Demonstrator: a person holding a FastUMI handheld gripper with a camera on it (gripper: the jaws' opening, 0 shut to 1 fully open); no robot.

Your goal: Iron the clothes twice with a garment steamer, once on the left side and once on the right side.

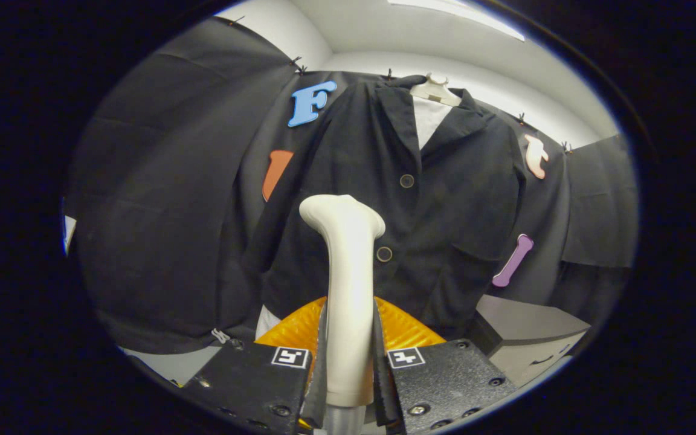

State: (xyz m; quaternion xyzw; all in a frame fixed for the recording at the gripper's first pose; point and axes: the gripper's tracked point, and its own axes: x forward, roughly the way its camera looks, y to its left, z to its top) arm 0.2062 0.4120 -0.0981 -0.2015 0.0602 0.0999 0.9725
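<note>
The gripper has its fingers closed narrowly on the handle of the cream plastic garment steamer, one finger pressing each side, so the tool stands upright with its head toward 12 o'clock. The black buttoned jacket hangs just beyond on a pale hanger, front facing the steamer. I judge this grip lets the head sweep each side.

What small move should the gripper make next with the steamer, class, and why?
Probably ease the garment steamer forward and leftward onto the jacket panel. The gripper is shut on its handle, its head upright before the buttons, apparently short of the cloth.
</note>
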